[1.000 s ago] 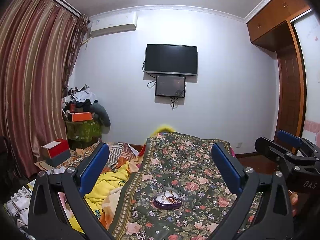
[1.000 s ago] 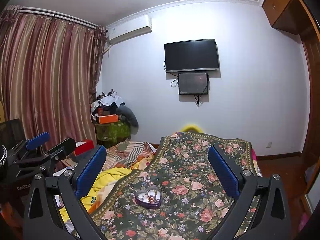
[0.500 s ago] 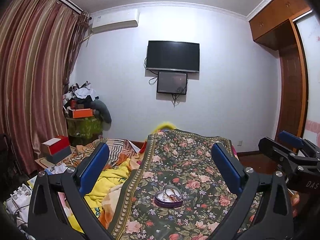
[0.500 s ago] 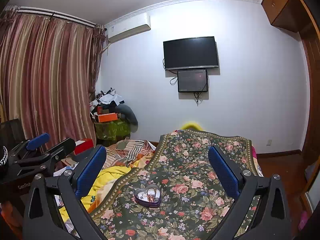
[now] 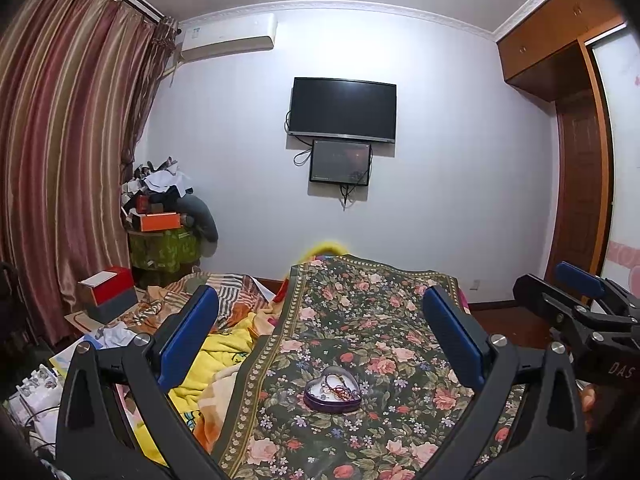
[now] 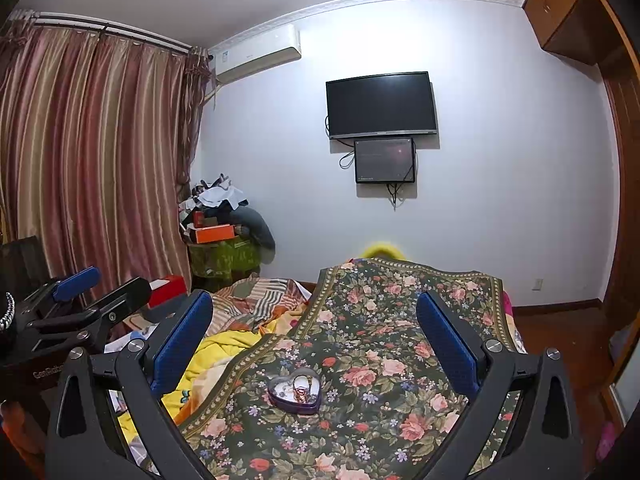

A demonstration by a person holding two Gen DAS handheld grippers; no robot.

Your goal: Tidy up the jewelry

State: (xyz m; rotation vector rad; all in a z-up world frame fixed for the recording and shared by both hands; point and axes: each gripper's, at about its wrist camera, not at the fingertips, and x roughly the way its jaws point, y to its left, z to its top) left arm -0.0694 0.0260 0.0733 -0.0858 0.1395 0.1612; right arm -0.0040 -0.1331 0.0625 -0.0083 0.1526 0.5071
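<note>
We hold the left gripper (image 5: pixel 320 328) and right gripper (image 6: pixel 314 324) spread, empty, above the heart-shaped jewelry tin (image 5: pixel 333 390) mid-bedspread (image 5: pixel 360 320); descend slowly, pinching one piece.

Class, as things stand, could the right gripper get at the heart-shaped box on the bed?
Probably yes: the right gripper is open, and the heart-shaped box lies uncovered on the floral bedspread ahead, nothing between.

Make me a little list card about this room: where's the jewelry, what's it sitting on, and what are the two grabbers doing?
jewelry: tangled pieces inside a heart-shaped box
box lid: none in sight
box sits on: flowered blanket
left gripper: open, empty, above the blanket
right gripper: open, empty, above the blanket
beside the blanket: yellow blanket
on the wall: television
</note>
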